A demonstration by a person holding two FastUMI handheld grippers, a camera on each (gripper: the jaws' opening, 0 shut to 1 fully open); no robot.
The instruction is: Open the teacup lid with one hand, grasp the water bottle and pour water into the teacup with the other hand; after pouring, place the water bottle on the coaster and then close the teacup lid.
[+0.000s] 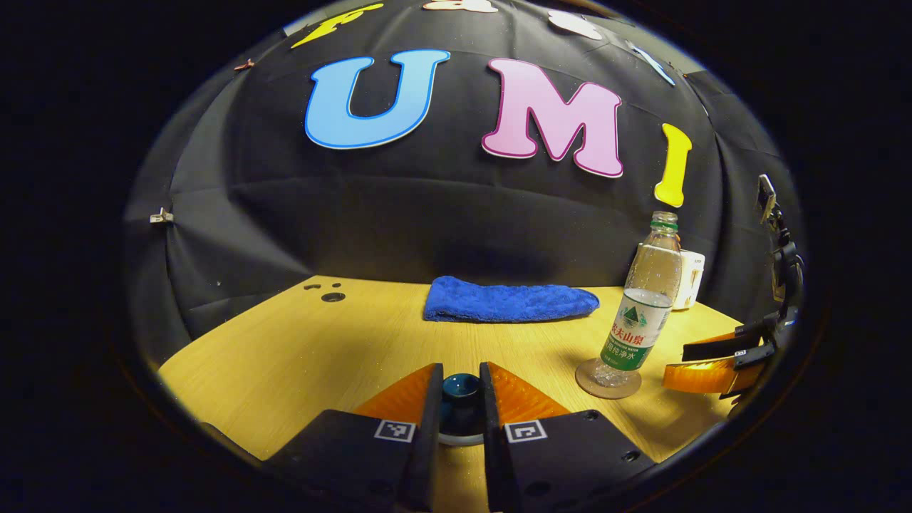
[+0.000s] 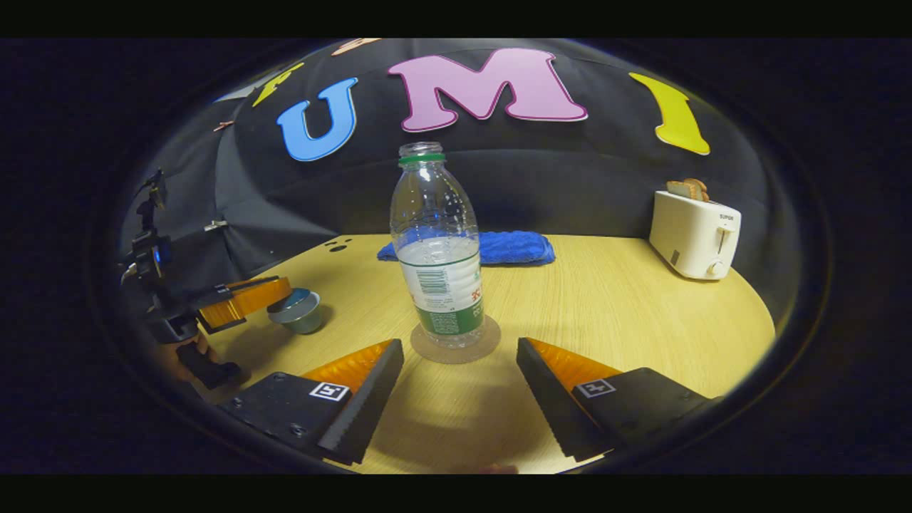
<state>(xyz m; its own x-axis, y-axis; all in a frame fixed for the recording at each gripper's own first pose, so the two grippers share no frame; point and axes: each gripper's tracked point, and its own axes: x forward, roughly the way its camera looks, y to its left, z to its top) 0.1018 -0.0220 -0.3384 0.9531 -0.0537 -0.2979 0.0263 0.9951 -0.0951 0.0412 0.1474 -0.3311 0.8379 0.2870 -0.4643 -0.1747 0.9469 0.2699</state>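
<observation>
My left gripper [image 1: 460, 376] is shut on the dark knob of the teacup lid [image 1: 459, 399]; a pale rim of the teacup [image 1: 450, 439] peeks out below. In the right gripper view the left gripper [image 2: 274, 293] reaches the lidded teacup [image 2: 298, 312] from the left, with the lid sitting on the cup. The water bottle [image 2: 437, 249], uncapped and about half full, stands upright on the round coaster [image 2: 456, 347]. My right gripper [image 2: 456, 392] is open just in front of the bottle, apart from it. The left gripper view shows the bottle [image 1: 641, 313] on the coaster [image 1: 608, 381], with the right gripper [image 1: 702, 363] beside it.
A folded blue towel [image 1: 507, 299] lies at the back of the wooden table [image 2: 627, 306]. A white toaster [image 2: 695, 231] with bread in it stands at the back right. Small dark holes [image 1: 332, 296] mark the tabletop at the back left.
</observation>
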